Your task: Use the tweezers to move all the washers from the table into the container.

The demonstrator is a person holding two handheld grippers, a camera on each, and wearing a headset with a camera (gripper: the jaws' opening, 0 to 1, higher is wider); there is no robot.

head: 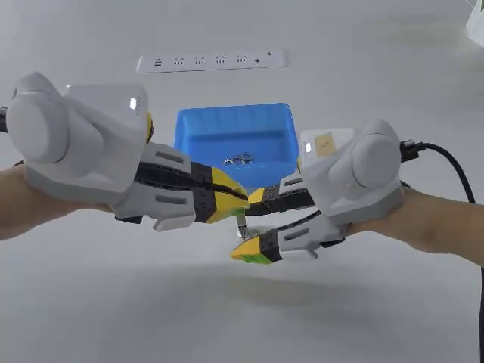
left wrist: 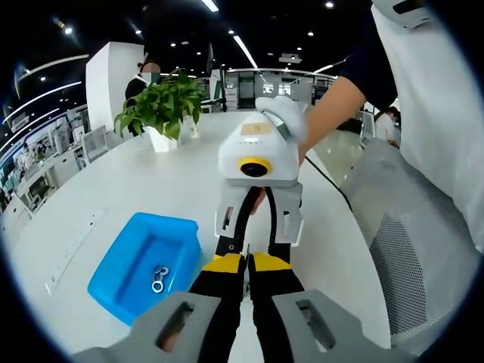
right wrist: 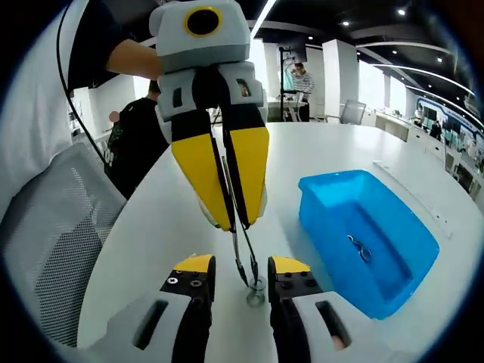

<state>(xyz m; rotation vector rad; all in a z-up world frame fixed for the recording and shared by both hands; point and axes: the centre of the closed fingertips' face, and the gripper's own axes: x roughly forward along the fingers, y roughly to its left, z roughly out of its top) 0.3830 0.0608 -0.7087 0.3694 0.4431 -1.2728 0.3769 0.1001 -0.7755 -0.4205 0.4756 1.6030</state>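
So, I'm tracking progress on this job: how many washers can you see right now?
3: two washers clustered in the blue bin, one washer at the tips of the tweezers. The cluster is tiny, so another may hide there.

Centre frame in the head view, the left gripper (head: 227, 200) and right gripper (head: 251, 225) cover the near wall of the blue container (head: 234, 125); the tweezers (head: 241, 221) show just a short tip. The washers (head: 239, 159) inside are too small to count. A white object (head: 478, 26) is cut off at upper right.
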